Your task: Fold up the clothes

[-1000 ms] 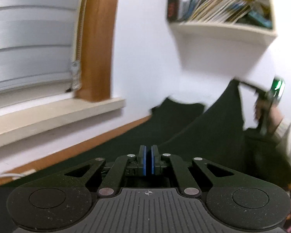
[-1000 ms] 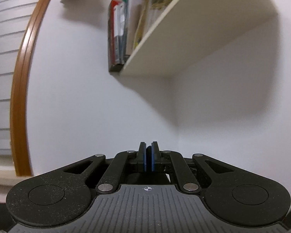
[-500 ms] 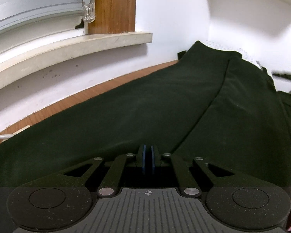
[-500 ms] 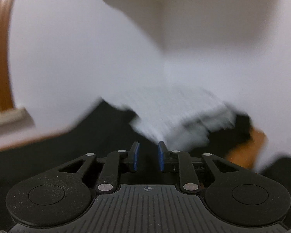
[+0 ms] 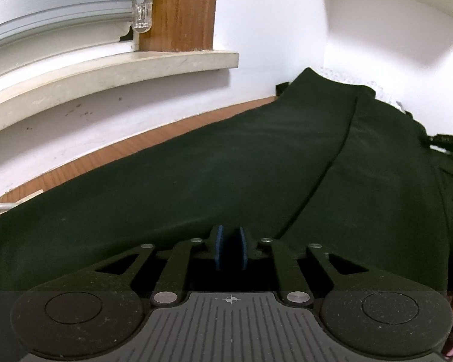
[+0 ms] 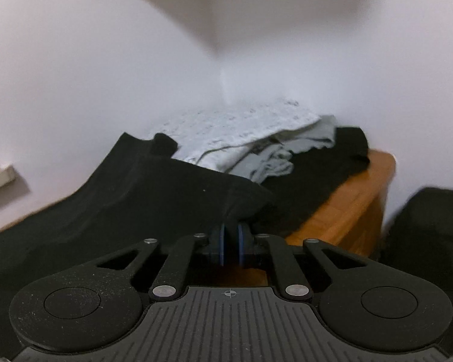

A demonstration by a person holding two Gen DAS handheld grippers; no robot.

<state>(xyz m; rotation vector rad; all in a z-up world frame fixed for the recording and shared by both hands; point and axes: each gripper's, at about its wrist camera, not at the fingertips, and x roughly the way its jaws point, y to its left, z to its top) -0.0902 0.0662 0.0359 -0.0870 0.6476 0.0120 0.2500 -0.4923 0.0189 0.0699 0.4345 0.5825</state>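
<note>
A dark green-black garment (image 5: 226, 166) lies spread flat on the wooden table (image 5: 105, 157), with a long seam running across it. My left gripper (image 5: 229, 235) sits low at its near edge. Its jaws are opening, the blue pads stand a little apart, and they do not press on the cloth. In the right wrist view the same garment (image 6: 136, 187) rises in a crease to my right gripper (image 6: 231, 232). Those jaws are closing, with a narrow gap left. The cloth's edge reaches in between the pads, which do not pinch it.
A heap of white patterned cloth (image 6: 241, 126), grey cloth (image 6: 271, 163) and another black piece (image 6: 332, 157) fills the table's far corner against the walls. The table's right edge (image 6: 362, 211) drops off beside a dark bulk (image 6: 422, 226). A window sill (image 5: 105, 69) overhangs on the left.
Both grippers have come down from holding the garment up, and it now lies flat on the table. The left jaws have parted. The right jaws opened, then narrowed.
</note>
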